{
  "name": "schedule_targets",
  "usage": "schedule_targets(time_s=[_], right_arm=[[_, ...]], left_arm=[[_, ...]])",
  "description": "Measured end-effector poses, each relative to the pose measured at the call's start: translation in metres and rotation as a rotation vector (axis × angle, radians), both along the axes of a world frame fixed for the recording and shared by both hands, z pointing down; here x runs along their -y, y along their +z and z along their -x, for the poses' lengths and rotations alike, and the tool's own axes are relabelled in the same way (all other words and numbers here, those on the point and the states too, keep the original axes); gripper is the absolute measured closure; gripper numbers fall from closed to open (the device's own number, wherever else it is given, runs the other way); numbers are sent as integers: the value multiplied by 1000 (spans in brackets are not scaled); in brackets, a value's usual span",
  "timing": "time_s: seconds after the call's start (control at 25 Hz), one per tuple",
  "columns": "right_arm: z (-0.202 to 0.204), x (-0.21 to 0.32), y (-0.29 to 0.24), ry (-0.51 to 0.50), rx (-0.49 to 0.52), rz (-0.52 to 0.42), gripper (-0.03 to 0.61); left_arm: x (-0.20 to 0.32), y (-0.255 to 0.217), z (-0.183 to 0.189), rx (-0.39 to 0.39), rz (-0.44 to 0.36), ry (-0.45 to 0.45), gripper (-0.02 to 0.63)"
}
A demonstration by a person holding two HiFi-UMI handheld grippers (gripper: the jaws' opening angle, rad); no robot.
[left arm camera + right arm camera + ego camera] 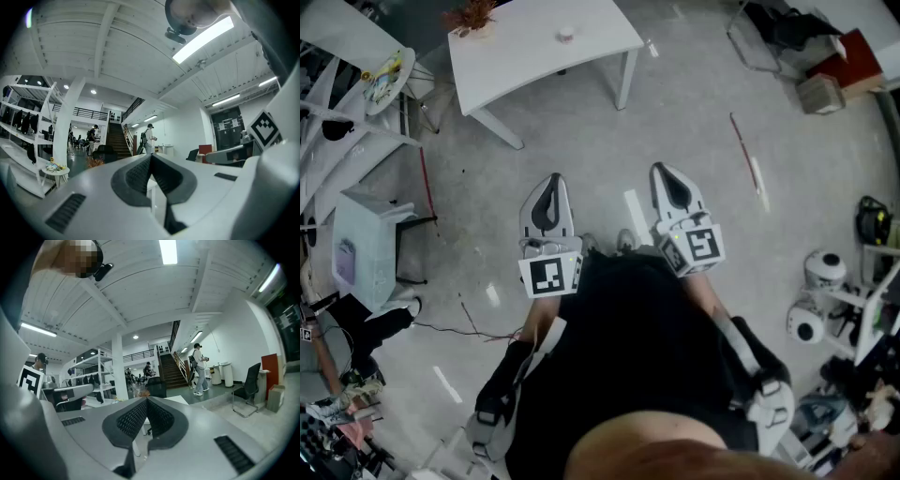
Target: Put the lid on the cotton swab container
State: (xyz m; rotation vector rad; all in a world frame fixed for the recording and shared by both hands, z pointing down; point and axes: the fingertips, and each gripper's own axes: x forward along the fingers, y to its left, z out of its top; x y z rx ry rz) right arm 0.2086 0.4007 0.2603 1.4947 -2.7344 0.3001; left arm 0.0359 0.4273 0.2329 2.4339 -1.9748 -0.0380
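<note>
While both tools hang level in the head view, the left gripper (551,183) and right gripper (664,173) sit side by side, each pressed together on nothing. The white table (525,66) lies well ahead of their tips. A small pale object (566,35) on it may be the container or its lid; it is too small to tell.

The left gripper view shows its ribbed pads (136,174) meeting, empty, with the table beyond them. The right gripper view shows the same.

Likely risk: reaching the table with the jaws unopened would knock that light piece away rather than grip it.

Tiny pale round container (566,34) on the white table (516,52)
</note>
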Motion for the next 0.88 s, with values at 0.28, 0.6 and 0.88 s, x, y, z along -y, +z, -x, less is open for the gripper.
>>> schedule_targets(time_s=[0.28,0.6,0.88], right_arm=[[0,1,0,4,2,1,572],[0,-1,-1,5,13,-8,572],[-3,9,24,5,23,16,497]], left_arm=[[1,0,1,0,2,-1,609],[2,1,0,-2,-1,1,609],[2,7,3,-8,8,7,609]])
